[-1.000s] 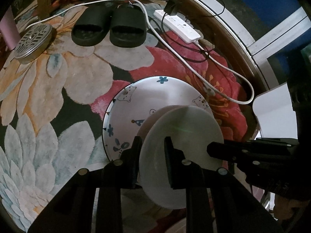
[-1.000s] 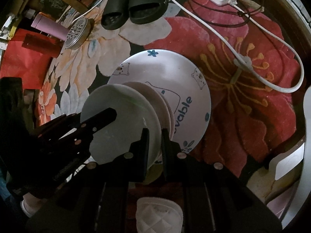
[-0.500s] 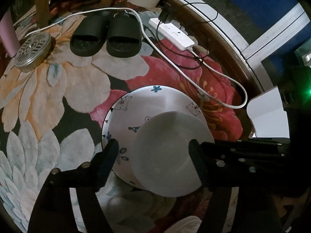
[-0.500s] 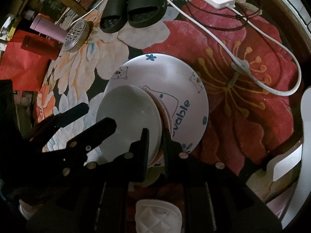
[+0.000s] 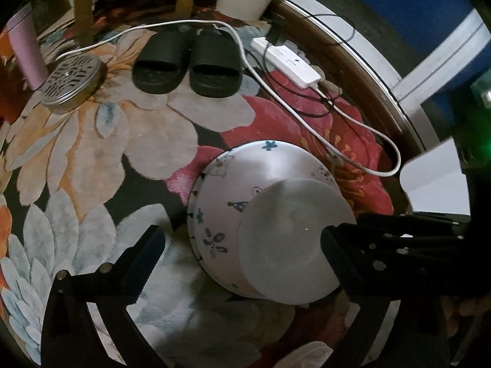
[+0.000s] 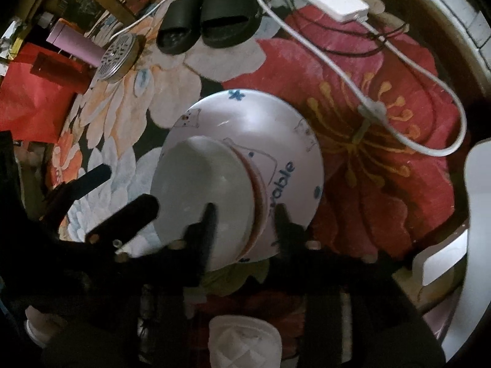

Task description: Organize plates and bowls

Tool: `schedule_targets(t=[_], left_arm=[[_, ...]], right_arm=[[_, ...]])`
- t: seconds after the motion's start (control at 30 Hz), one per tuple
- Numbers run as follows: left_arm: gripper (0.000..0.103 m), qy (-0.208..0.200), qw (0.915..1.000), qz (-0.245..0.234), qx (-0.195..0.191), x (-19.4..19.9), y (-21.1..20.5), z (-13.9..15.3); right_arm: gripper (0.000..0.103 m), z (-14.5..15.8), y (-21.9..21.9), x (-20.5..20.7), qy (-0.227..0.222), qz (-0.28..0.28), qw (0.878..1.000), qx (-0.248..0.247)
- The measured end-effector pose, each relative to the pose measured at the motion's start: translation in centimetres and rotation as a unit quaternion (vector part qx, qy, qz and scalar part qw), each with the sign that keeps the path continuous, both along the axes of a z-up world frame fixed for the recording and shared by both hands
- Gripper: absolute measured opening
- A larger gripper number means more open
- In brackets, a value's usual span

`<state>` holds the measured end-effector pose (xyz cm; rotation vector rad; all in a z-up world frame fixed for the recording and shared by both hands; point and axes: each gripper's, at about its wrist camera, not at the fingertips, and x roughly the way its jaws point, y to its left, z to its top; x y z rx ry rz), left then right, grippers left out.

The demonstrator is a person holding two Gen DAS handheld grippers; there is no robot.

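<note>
Floral rug [image 5: 129, 141] covers the floor, big red flower [image 6: 383, 141] on the right side. Stack sits on it, roughly mid-rug at the edge of the red flower: large white plate with blue bear and flower print [image 5: 233, 190] on the bottom, a pinkish dish [image 6: 260, 193] visible only as a thin edge in the right wrist view, plain white plate [image 5: 291, 239] on top, offset toward the cameras so the printed rim shows behind it.

Left gripper [image 5: 242, 239]: jaws spread wide, gripping nothing. One finger is out over the rug left of the stack, the other overlaps the near right part of the plain white plate; contact can't be judged.

Right gripper [image 6: 245, 211]: jaws parted, motion-blurred, straddling the near rim of the stack; doesn't look clamped, contact unclear.

Background, far side of rug: pair of black slippers [image 5: 187, 61], white power strip [image 5: 288, 61] with a white cable [image 5: 353, 128] looping across the red flower, round perforated metal lid [image 5: 72, 82], pink cylindrical bottle [image 5: 26, 52] at the left edge. Red sheet [image 6: 30, 104] at the left in the right wrist view.
</note>
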<state>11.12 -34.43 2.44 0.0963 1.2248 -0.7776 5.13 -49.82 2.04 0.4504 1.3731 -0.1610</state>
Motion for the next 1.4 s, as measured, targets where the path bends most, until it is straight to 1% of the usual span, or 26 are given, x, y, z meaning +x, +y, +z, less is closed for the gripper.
schedule_targets(t=[0.03,0.07,0.1,0.3,0.37,0.57,0.77,0.9,1.0,1.07,1.13,1.23,1.3,1.4], left_arm=[[0.102,0.002,1.0000,0.007,0.000,0.2,0.3,-0.1],[0.102,0.003,0.9999,0.013,0.000,0.4,0.5,-0.1],[0.102,0.004,0.9998,0.019,0.001,0.5,0.8,-0.2],[0.102,0.005,0.9990,0.044,0.006,0.9,2.1,-0.4],[0.102,0.008,0.9987,0.049,0.007,1.0,2.4,-0.5],[0.102,0.020,0.9979,0.062,0.002,1.1,3.5,-0.6],[0.101,0.007,0.9972,0.075,-0.002,0.9,4.6,-0.3],[0.101,-0.008,0.9965,0.082,0.013,0.7,5.1,0.0],[0.101,-0.002,0.9962,0.087,0.012,0.7,5.6,0.0],[0.101,-0.003,0.9953,0.094,0.024,0.8,5.8,0.0],[0.101,-0.011,0.9936,0.104,0.043,0.7,6.2,0.1],[0.101,-0.001,0.9933,0.109,0.038,0.8,6.9,0.1],[0.101,-0.001,0.9926,0.113,0.044,0.8,7.3,0.1],[0.101,-0.004,0.9933,0.108,0.040,0.6,7.9,0.3]], right_arm=[[0.057,0.2,-0.1,-0.1,-0.004,-0.003,1.000,-0.003],[0.065,0.3,-0.2,-0.2,-0.007,-0.007,1.000,-0.008],[0.072,0.4,-0.3,-0.2,-0.009,-0.009,1.000,-0.011],[0.092,0.7,0.0,-0.2,-0.021,-0.014,0.999,-0.026],[0.094,0.6,0.3,-0.2,-0.022,-0.013,0.999,-0.031],[0.094,0.6,1.0,-0.2,-0.022,-0.012,0.999,-0.038],[0.095,0.8,2.0,-0.2,-0.030,-0.004,0.999,-0.039],[0.095,0.8,2.7,-0.2,-0.033,0.003,0.999,-0.042],[0.095,0.9,3.1,-0.3,-0.036,0.005,0.998,-0.045],[0.095,0.8,3.4,-0.5,-0.037,0.007,0.998,-0.048],[0.095,0.9,3.7,-0.5,-0.038,0.010,0.998,-0.052],[0.095,1.1,4.2,-0.5,-0.042,0.015,0.998,-0.054],[0.095,1.1,4.5,-0.4,-0.044,0.019,0.997,-0.053],[0.095,1.2,5.1,-0.2,-0.046,0.025,0.997,-0.053]])
